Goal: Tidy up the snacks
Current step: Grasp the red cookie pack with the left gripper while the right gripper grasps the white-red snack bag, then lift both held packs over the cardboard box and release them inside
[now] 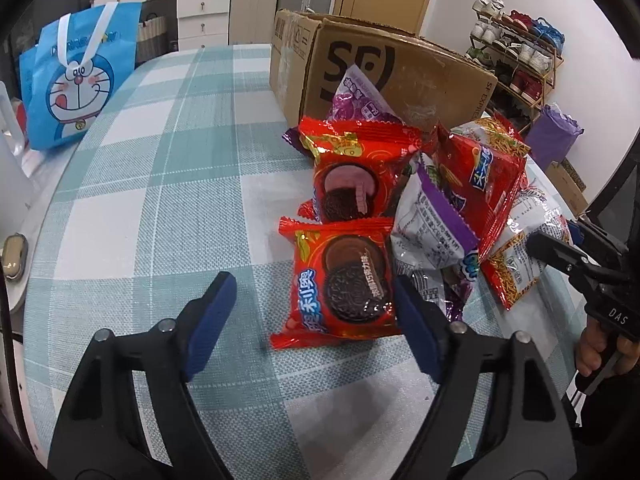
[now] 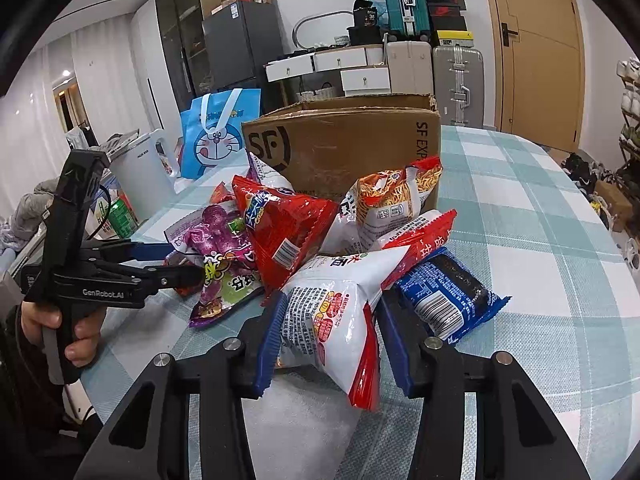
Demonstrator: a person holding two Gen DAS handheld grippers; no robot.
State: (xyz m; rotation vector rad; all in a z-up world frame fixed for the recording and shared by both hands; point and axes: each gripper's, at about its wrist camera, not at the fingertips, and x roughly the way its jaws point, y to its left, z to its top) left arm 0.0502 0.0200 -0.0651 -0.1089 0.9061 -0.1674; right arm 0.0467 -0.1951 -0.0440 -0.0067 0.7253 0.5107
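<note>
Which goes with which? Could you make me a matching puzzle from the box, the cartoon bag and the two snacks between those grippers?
1 cardboard box
2 cartoon bag
3 white snack bag
4 red cookie pack

A between the left gripper's fingers
B blue, white handles
C between the right gripper's fingers
D brown, behind the snack pile

Pairs: 1-D, 2-B, 3-C, 4-A

Left of the cardboard box (image 1: 384,76) the worktop (image 1: 160,168) lies bare; snack packets (image 2: 320,248) crowd its front.

Teal-and-white checked tablecloth (image 1: 160,184), red cookie packet (image 1: 340,280)
</note>
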